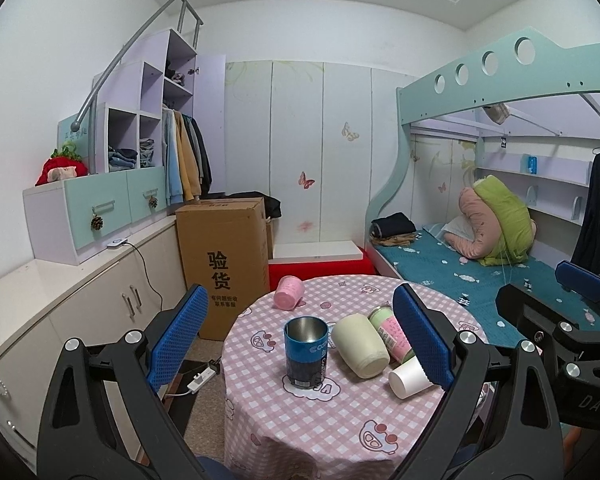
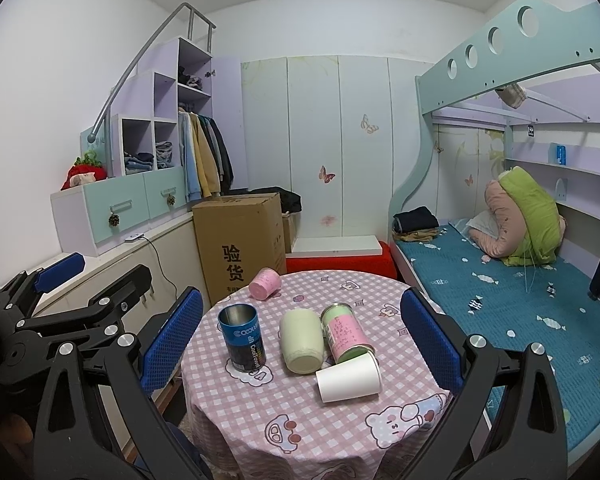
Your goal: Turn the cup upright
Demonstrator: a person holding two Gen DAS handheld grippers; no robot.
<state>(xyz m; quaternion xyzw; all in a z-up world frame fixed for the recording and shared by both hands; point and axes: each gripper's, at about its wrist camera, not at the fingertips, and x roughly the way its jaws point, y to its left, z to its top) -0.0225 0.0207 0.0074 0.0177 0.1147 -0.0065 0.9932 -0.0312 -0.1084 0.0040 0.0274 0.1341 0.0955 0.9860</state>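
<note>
Both grippers, left [image 1: 300, 344] and right [image 2: 302, 344], hover wide and empty; the white paper cup [image 2: 349, 376] lies sideways, mouth leftward, nearer the right.

Your blue cup [image 1: 305, 352] has a shiny metal interior; paper cup [image 2: 349, 377] matt white; worktop [image 2: 300, 412] cloth glossy (checked print); jaws' pads dimpled.

Cups [image 2: 302, 340] on table [image 2: 340, 432], box [image 2: 240, 240] behind.

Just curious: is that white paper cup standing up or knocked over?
Knocked over. The white paper cup lies on its side on the checked tablecloth, touching the green-and-pink can.
</note>
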